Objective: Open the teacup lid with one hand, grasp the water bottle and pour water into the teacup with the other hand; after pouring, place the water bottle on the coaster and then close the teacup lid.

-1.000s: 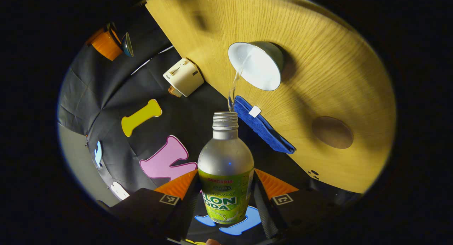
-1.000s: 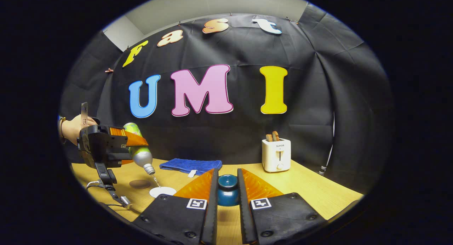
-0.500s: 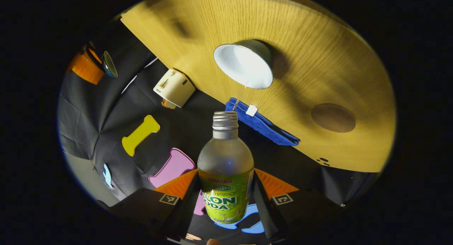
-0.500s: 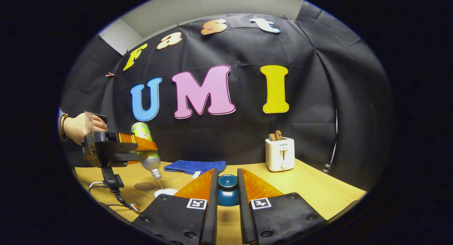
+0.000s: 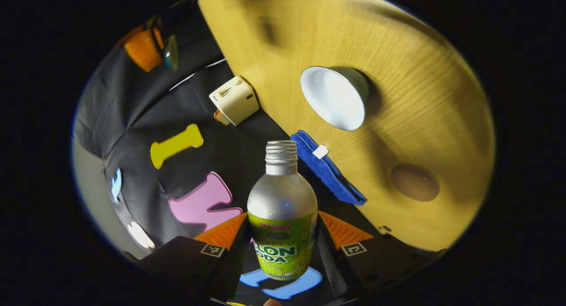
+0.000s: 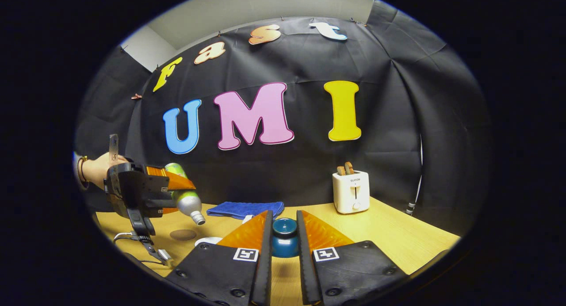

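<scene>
My left gripper point(image 5: 282, 224) is shut on the water bottle point(image 5: 282, 208), a silvery bottle with a green label and no cap. The bottle is tilted, mouth toward the white-lined teacup point(image 5: 334, 98) on the table, and no water runs from it. A round brown coaster point(image 5: 414, 182) lies beside the cup. My right gripper point(image 6: 284, 224) is shut on the dark teal teacup lid point(image 6: 284, 239), held above the table. From the right gripper view the left gripper point(image 6: 177, 187) holds the bottle point(image 6: 188, 202) above the cup's rim point(image 6: 208, 241) and the coaster point(image 6: 182, 234).
A folded blue cloth point(image 6: 245, 208) lies at the back of the wooden table point(image 6: 398, 237), and a white toaster point(image 6: 350, 192) with toast stands at the back right. A hand point(image 6: 95, 169) holds the left gripper. A cable point(image 6: 146, 248) trails near the table's left front.
The stream of water from the bottle into the teacup has thinned and stopped. The left gripper has lowered and tipped the bottle back toward level. The right gripper with the lid stays put.
</scene>
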Demonstrator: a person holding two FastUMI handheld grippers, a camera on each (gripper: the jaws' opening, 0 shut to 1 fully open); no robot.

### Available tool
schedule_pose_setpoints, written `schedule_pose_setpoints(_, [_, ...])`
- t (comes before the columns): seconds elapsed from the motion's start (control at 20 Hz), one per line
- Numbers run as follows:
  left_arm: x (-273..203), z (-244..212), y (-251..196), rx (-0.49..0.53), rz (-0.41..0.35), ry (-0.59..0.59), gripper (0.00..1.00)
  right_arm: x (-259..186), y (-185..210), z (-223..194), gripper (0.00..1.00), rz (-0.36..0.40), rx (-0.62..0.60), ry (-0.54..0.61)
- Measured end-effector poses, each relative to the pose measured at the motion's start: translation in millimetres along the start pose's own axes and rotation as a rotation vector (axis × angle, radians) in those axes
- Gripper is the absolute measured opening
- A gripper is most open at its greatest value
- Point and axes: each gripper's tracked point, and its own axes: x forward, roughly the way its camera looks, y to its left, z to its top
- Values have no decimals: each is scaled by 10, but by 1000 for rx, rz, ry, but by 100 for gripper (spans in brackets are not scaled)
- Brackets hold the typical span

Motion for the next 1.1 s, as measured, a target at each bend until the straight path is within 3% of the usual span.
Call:
schedule_pose_setpoints(0.3, [-56, 52, -311, -716, -12, -19, 79, 24, 144, -55, 30, 12, -18, 6])
schedule_pose_setpoints(0.55, [48, 85, -192, -1331, 81, -84, 79, 62, 292, -174, 30, 33, -29, 28])
schedule_pose_setpoints(0.9, [159, -25, -196, -1830, 192, -161, 79, 98, 419, -287, 30, 59, -29, 49])
schedule_pose_setpoints(1.0, [176, -25, -264, -1985, 197, -176, 79, 95, 422, -292, 25, 58, -30, 51])
schedule_pose_setpoints(1.1, [204, -4, -348, -2072, 176, -157, 79, 97, 410, -291, 30, 56, -31, 50])
